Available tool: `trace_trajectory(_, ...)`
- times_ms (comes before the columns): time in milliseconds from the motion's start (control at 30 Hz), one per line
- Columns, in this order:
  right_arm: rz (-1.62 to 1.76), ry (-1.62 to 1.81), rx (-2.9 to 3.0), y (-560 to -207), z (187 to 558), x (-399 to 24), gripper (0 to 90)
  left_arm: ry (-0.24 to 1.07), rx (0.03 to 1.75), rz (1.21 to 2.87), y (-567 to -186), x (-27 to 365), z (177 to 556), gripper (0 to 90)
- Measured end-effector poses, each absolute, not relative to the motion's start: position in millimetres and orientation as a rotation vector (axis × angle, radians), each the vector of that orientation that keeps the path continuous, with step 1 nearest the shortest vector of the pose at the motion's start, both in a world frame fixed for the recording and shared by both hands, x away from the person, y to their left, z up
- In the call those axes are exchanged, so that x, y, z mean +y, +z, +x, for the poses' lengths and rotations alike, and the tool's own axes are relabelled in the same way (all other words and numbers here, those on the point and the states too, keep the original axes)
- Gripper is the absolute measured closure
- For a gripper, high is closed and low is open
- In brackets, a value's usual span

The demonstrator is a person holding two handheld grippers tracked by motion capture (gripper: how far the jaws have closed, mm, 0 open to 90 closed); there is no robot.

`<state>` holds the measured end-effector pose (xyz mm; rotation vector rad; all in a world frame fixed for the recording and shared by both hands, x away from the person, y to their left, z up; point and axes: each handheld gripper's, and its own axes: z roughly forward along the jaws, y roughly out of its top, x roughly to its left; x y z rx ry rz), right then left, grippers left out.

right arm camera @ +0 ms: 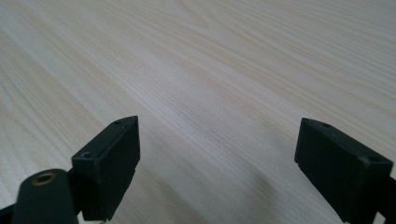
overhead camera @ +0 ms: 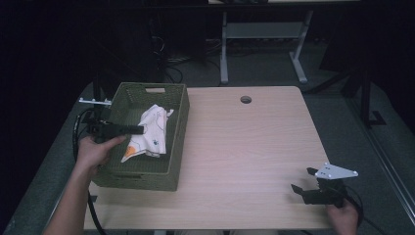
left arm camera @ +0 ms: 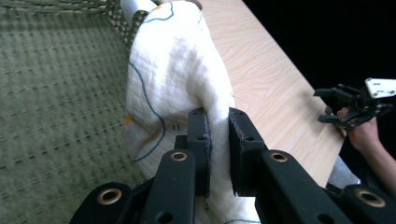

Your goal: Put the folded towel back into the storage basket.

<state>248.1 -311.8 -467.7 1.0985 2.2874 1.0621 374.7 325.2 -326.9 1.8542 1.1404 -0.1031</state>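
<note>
A white cloth is gripped inside a woven basket on a pale wooden tabletop.

The tabletop spreads light-grained under the high view, with a small round hole near its far edge. At its left side stands the olive-green woven basket, rectangular, with a handle slot in its far wall. In the basket is the white cloth, bunched, marked with thin dark lines and a patch of orange at one corner. The left gripper reaches over the basket's left wall, its jaws closed tight on a fold of the cloth, as its own view confirms. The right gripper rests low near the tabletop's near right corner, well apart from the basket, its jaws spread wide with nothing between them.
</note>
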Motion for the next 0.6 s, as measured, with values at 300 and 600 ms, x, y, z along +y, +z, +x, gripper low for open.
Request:
trace_trajectory(300, 1.121, 1.062, 2.279, -470, 250, -316, 13.7, -0.089, 1.141, 1.926, -337, 328, 392, 79.3)
trace_trajectory(600, 1.126, 1.054, 2.284, -471, 251, -315, 13.7, 0.083, 1.227, 2.043, -346, 329, 398, 55.9)
